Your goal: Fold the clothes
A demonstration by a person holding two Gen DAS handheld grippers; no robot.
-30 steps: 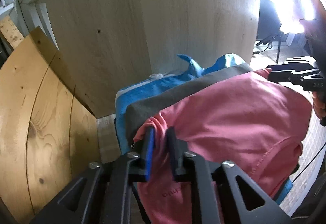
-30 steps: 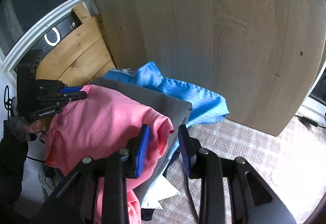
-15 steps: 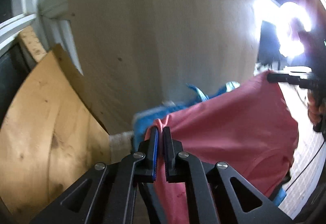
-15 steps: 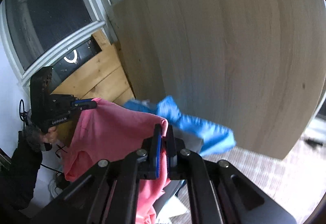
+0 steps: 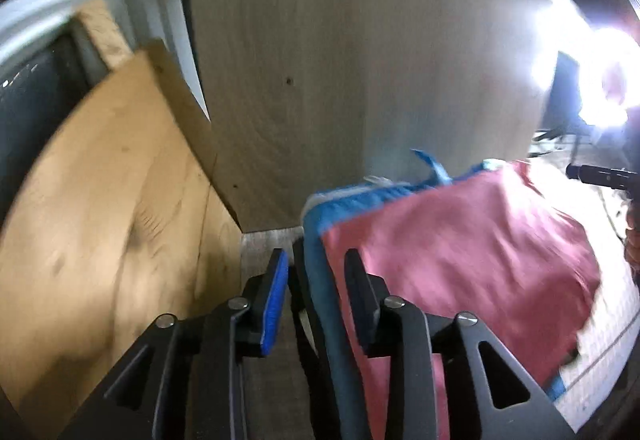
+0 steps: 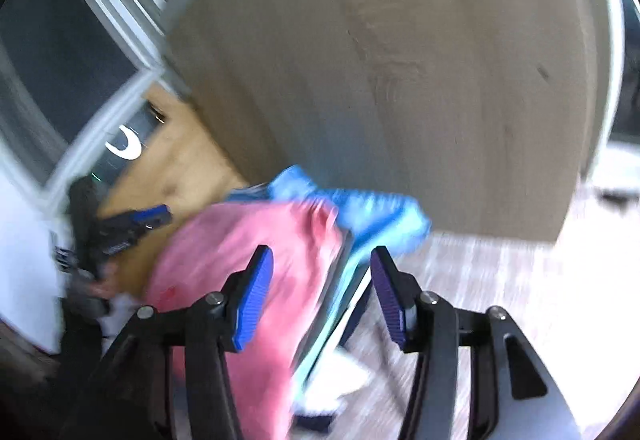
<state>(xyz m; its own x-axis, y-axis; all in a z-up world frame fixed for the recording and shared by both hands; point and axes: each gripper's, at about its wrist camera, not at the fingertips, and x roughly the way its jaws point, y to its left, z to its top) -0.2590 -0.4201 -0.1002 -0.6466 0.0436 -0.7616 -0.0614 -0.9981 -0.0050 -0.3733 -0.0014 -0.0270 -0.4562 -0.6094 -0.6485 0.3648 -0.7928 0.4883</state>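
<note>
The pink shirt (image 5: 460, 260) is laid on top of the blue cloth (image 6: 376, 215), likely to build a pile. Both the left gripper (image 5: 316, 280) and right gripper (image 6: 320, 272) are spread apart, holding nothing, though the views are blurred.

Each wrist camera looks forward along its own fingers, close above the pile of clothes (image 5: 460, 260). The left view faces it from the pile's left end, the right view (image 6: 248, 272) from the opposite end. Both share the pile and the pale board (image 5: 360, 59) (image 6: 400, 79) behind it.
</note>
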